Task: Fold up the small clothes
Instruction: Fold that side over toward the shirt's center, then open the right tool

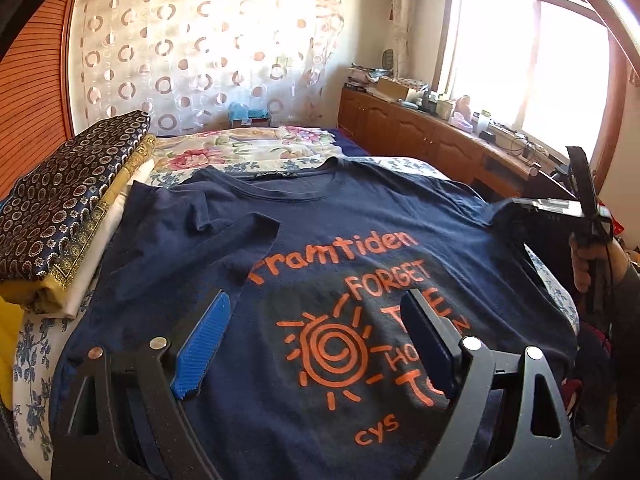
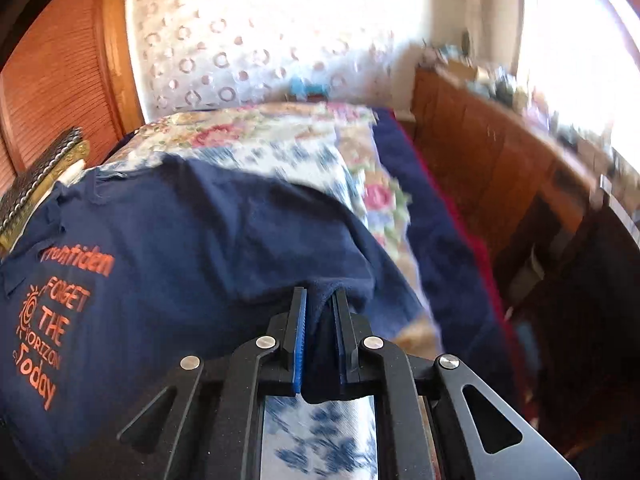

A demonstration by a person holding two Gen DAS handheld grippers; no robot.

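Here's the bed point(image 1: 248, 148), floral cover and all, and spread across it front side up is the navy T-shirt point(image 1: 360, 216) with its orange print, neckline toward the far end. It lies mostly flat, and that's the story so far: laid out, but not folded. On the left side one sleeve point(image 1: 208, 232) is turned in over the chest, so by the look of it the first tuck is made there. The body is full length, with the hem end not yet brought up.

Beside the shirt at the left edge sits a stack of folded cloth point(image 1: 68, 208), patterned dark blue on top, gold and white beneath. Finished pieces, perhaps, though I can't say for sure.

Now the tools. The left gripper point(image 1: 316, 344) hovers low over the printed sun, jaws spread wide with nothing between them. The right gripper point(image 2: 320, 320) is at the shirt's other edge, jaws clenched on a pinch of navy fabric, the cloth bunched between the blue pads point(image 2: 301, 340). The left view catches it out at the shirt's far right, a hand point(image 1: 588, 264) on the handle.

My read: the right-side fold is next, then the lengthwise folds, so most of the work is ahead.
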